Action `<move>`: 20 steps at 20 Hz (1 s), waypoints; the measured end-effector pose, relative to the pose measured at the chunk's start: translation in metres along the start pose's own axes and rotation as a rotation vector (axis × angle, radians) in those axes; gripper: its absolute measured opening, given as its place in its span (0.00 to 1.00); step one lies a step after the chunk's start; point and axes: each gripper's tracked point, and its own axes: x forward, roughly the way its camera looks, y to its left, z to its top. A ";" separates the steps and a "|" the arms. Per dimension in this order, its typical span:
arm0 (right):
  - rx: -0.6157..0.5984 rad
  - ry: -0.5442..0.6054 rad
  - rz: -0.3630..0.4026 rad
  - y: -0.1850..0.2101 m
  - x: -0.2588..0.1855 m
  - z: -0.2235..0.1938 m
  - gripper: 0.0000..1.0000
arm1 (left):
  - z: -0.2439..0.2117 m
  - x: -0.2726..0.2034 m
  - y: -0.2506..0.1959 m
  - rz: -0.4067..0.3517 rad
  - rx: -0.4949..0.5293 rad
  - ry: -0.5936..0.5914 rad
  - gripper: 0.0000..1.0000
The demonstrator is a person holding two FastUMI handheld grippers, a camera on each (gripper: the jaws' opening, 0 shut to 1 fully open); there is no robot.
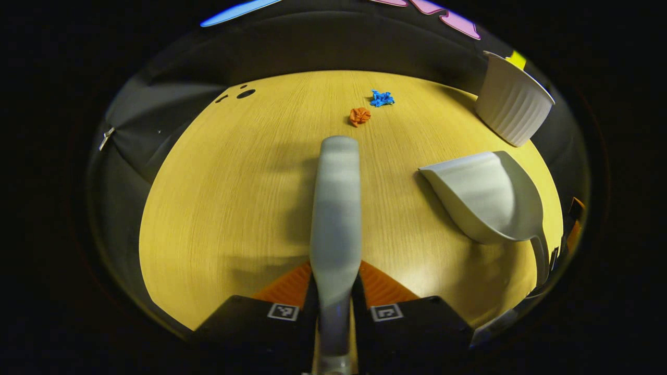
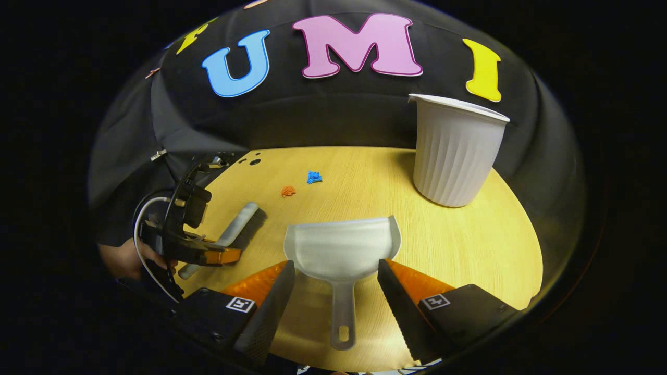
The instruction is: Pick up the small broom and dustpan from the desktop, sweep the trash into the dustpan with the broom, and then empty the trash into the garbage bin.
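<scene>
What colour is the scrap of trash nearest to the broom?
Orange; the left gripper view shows it best.

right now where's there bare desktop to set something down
Widest bare patch: the desktop left of the broom, out to the edge. A smaller one lies between the orange scrap and the garbage bin. Crowded: the near right, around the dustpan and both grippers.

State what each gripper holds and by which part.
The left gripper is shut on the broom, at its handle. The right gripper is open astride the dustpan, whose handle lies between the fingers, ungripped.
</scene>
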 end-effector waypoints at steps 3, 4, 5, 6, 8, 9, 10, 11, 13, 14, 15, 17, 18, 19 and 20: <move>-0.003 0.041 -0.009 -0.002 0.008 -0.011 0.99 | 0.001 0.000 0.000 -0.004 -0.010 -0.030 0.30; -0.001 0.053 -0.007 -0.002 0.010 -0.014 0.99 | 0.001 -0.001 0.003 0.003 -0.023 -0.037 0.29; -0.001 0.063 -0.004 -0.001 0.012 -0.018 0.99 | 0.000 -0.003 0.006 0.015 -0.027 -0.047 0.28; -0.009 0.073 -0.004 0.000 0.014 -0.021 0.99 | 0.001 -0.007 0.010 0.017 -0.031 -0.061 0.28; -0.027 0.092 -0.012 -0.003 0.020 -0.028 0.99 | 0.002 -0.018 0.015 0.014 -0.043 -0.088 0.27; -0.031 0.105 -0.012 -0.004 0.024 -0.033 0.99 | 0.002 -0.025 0.018 0.018 -0.048 -0.101 0.25; -0.030 0.120 -0.017 -0.004 0.026 -0.036 0.99 | 0.002 -0.032 0.020 0.018 -0.057 -0.113 0.25; -0.024 0.138 -0.023 -0.006 0.029 -0.041 0.99 | 0.003 -0.040 0.021 0.013 -0.072 -0.126 0.25; -0.001 0.182 -0.037 -0.009 0.039 -0.050 0.99 | 0.001 -0.060 0.024 0.000 -0.106 -0.154 0.29; 0.006 0.210 -0.051 -0.011 0.043 -0.056 0.99 | 0.000 -0.069 0.025 -0.001 -0.120 -0.165 0.27; 0.008 0.234 -0.070 -0.015 0.048 -0.062 0.99 | -0.001 -0.077 0.026 0.000 -0.133 -0.176 0.27; 0.017 0.269 -0.081 -0.017 0.048 -0.068 1.00 | -0.005 -0.090 0.029 0.007 -0.148 -0.186 0.27; 0.011 0.292 -0.083 -0.019 0.050 -0.072 0.99 | -0.006 -0.095 0.032 0.018 -0.148 -0.190 0.27; 0.013 0.302 -0.078 -0.017 0.048 -0.075 0.99 | -0.008 -0.101 0.035 0.027 -0.147 -0.197 0.27; 0.004 0.297 -0.084 -0.019 0.048 -0.075 0.98 | -0.009 -0.106 0.036 0.032 -0.147 -0.203 0.27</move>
